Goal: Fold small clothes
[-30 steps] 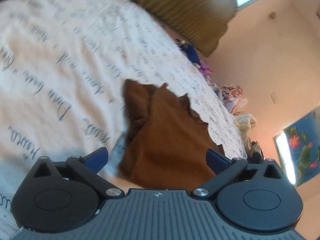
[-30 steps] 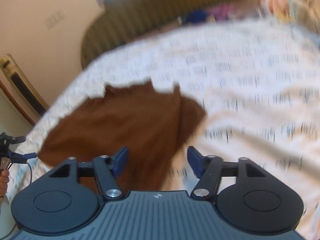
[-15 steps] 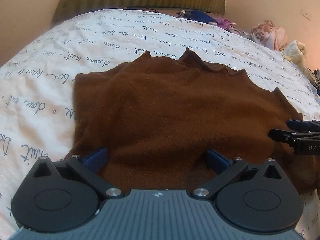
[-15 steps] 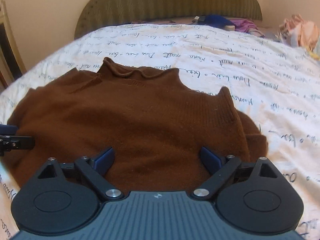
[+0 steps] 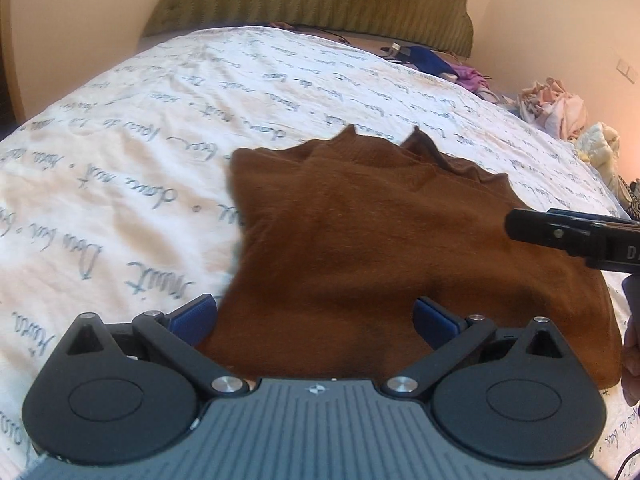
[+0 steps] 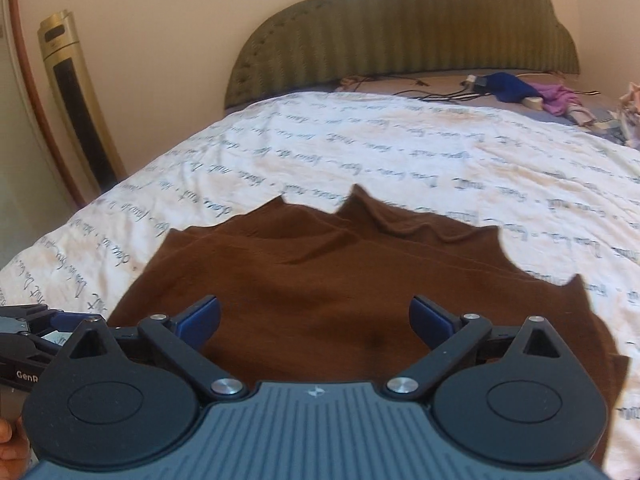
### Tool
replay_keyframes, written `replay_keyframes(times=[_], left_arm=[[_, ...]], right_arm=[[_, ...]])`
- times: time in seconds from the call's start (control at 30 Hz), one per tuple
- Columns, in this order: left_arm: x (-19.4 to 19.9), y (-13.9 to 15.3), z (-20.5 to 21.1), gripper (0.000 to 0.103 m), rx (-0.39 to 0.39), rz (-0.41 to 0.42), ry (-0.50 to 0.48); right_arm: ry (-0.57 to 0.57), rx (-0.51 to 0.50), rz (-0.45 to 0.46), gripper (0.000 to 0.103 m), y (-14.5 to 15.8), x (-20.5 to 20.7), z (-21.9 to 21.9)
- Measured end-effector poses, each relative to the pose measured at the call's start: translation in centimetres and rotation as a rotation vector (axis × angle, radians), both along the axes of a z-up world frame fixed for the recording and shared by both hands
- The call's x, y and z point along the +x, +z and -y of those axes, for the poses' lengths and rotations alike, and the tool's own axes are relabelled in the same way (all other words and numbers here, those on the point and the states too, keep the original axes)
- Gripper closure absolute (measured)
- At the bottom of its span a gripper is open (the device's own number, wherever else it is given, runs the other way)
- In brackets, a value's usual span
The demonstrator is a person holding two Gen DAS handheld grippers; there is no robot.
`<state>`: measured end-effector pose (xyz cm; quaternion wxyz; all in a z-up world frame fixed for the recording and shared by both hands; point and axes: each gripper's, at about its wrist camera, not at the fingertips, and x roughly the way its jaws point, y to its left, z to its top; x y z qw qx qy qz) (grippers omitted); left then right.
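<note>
A brown knitted sweater [image 5: 360, 240] lies spread on the white bed cover, neck away from me; it also shows in the right wrist view [image 6: 320, 280]. My left gripper [image 5: 314, 316] is open and empty, hovering over the sweater's near left hem. My right gripper [image 6: 314, 316] is open and empty over the near hem further right. The right gripper's side shows at the right edge of the left wrist view [image 5: 568, 236]. The left gripper shows at the left edge of the right wrist view [image 6: 28, 328].
The white bed cover with script print [image 5: 120, 160] fills the bed. A green padded headboard [image 6: 400, 32] stands behind. Loose clothes [image 5: 556, 104] and cables [image 6: 520, 88] lie at the far right. A gold tower appliance [image 6: 76, 96] stands left of the bed.
Both grippers swung to face the sweater, then drew back slightly toward its near hem. The left gripper shifted left, over the sweater's left edge. Jaws stayed open.
</note>
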<state>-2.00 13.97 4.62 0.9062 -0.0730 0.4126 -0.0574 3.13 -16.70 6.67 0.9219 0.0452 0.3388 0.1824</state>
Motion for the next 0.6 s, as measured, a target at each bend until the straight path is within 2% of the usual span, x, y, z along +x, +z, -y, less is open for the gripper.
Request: replay_keyframes(times=[0.2, 0.43, 0.47, 0.6], left_arm=[[-0.6, -0.2, -3.2, 0.0, -0.012, -0.02, 0.038], [-0.5, -0.9, -4.5, 0.0, -0.038, -0.038, 0.039], [-0.5, -0.9, -4.6, 0.0, -0.061, -0.041, 0.032], [-0.1, -1.7, -6.6, 0.0, -0.331, -0.07, 0.022]], right_arm=[[0.046, -0.004, -0.018, 0.002, -0.6, 0.6, -3.5], [0.04, 0.038, -0.052, 0.002, -1.2, 1.8, -4.7], [0.03, 0.045, -0.053, 0.002, -1.1, 2.1, -5.0], [0.023, 0.071, -0.081, 0.002, -0.5, 4.0, -6.7]])
